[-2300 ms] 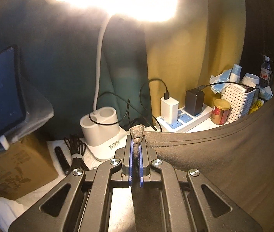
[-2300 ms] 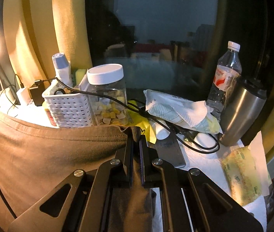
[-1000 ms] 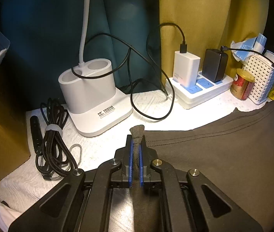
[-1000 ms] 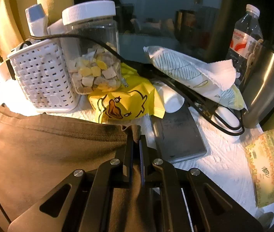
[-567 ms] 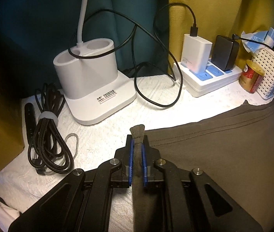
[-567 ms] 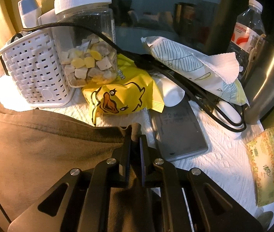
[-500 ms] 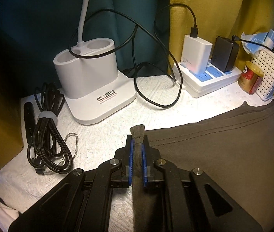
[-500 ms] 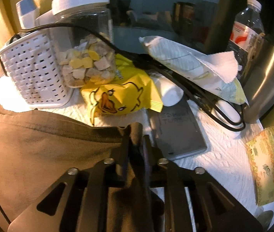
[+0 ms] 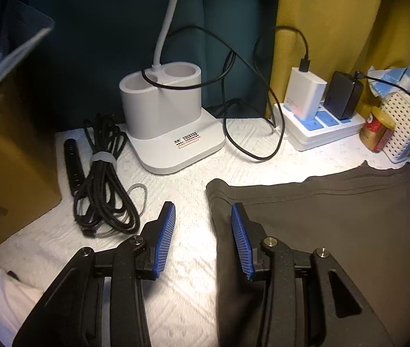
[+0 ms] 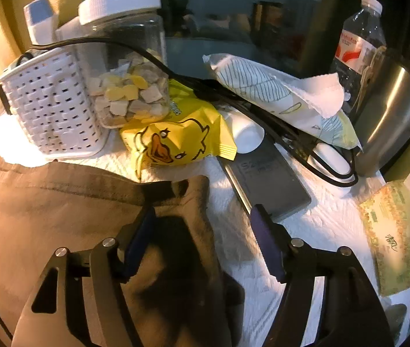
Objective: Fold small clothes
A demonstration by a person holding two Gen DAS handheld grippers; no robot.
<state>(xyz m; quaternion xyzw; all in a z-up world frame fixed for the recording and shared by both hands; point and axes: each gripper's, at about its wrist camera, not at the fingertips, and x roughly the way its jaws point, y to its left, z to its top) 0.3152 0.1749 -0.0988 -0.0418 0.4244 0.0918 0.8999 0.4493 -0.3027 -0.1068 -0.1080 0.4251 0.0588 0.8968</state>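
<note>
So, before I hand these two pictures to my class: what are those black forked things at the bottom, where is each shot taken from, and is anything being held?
The forked things are hand-held grippers, one in each of a person's hands, each with a wide-angle camera looking along its two fingers. One picture looks out from the left gripper, the other from the right gripper. Both stand open and hold nothing. Between them a dark brown garment lies flat on a white textured cover, one corner near each gripper. Around it sits desk clutter: a white lamp base, a bundled black cable, a power strip, a white basket, a yellow duck snack packet.
</note>
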